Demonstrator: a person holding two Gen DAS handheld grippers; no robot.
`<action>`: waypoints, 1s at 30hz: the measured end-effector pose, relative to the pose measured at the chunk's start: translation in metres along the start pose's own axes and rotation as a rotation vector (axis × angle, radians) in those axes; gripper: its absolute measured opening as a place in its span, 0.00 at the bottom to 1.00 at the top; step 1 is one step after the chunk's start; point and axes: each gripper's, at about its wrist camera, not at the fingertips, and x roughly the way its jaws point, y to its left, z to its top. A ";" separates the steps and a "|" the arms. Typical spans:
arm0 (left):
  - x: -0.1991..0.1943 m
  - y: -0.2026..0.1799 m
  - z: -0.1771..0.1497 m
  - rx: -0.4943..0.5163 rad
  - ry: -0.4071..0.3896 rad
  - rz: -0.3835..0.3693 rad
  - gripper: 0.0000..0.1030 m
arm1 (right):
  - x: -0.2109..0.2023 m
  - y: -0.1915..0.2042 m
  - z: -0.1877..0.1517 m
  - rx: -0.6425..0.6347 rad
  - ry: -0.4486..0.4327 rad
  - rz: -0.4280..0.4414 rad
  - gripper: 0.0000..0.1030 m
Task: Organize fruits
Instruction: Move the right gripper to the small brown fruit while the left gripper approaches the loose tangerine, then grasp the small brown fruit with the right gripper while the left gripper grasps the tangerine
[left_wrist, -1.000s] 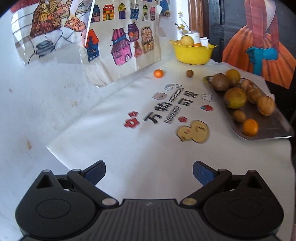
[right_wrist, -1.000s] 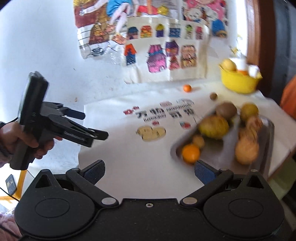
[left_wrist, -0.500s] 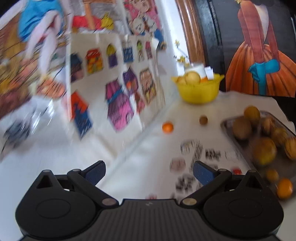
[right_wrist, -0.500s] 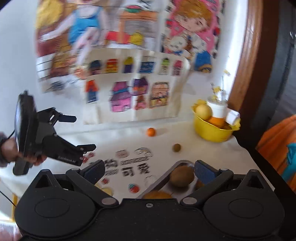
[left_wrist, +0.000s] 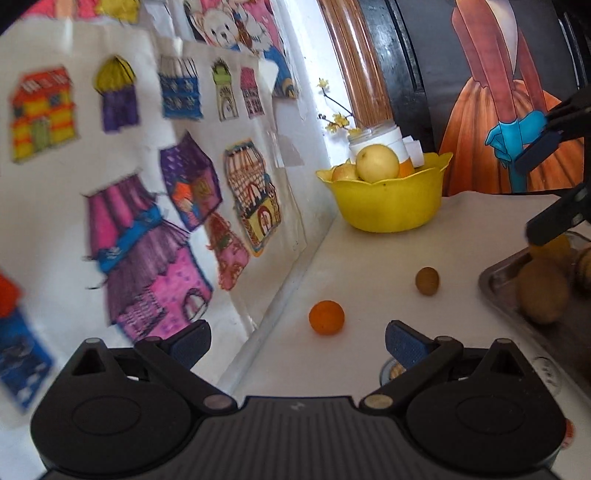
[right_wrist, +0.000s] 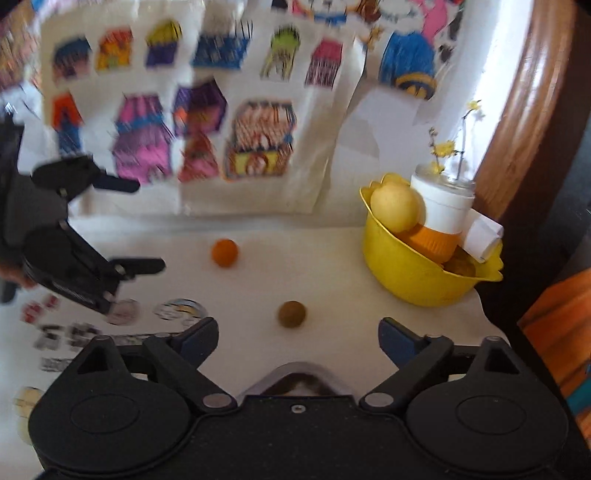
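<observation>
A small orange (left_wrist: 327, 317) lies on the white tablecloth just ahead of my left gripper (left_wrist: 297, 341), which is open and empty. A small brown fruit (left_wrist: 427, 281) lies to the orange's right. In the right wrist view the brown fruit (right_wrist: 291, 314) sits just beyond the tips of my right gripper (right_wrist: 299, 339). Its jaws are closing, with nothing pressed between them. The orange (right_wrist: 224, 252) lies farther left, by the wall. A yellow bowl (left_wrist: 388, 199) at the back holds a pale fruit and a cup. A metal tray (left_wrist: 498, 280) at the right holds a kiwi (left_wrist: 543, 295) and other fruit.
The wall with coloured drawings (left_wrist: 184, 177) runs close along the left. The right gripper (left_wrist: 543, 188) hangs over the tray's far end. The left gripper (right_wrist: 133, 225) shows at the left, in a hand. The table ends just past the yellow bowl (right_wrist: 417, 277).
Both grippers have moved toward the back of the table. The orange and the brown fruit are now close ahead, the tray has slid to the edge, and the right fingers stand slightly narrower.
</observation>
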 end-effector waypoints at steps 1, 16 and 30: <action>0.008 0.002 0.000 -0.006 0.006 -0.010 1.00 | 0.011 -0.002 0.000 -0.008 0.009 0.004 0.86; 0.066 0.001 0.003 -0.052 0.041 -0.080 0.91 | 0.102 0.005 0.001 -0.088 0.107 0.077 0.59; 0.100 0.001 0.011 -0.141 0.122 -0.136 0.65 | 0.124 0.002 0.008 -0.049 0.115 0.088 0.37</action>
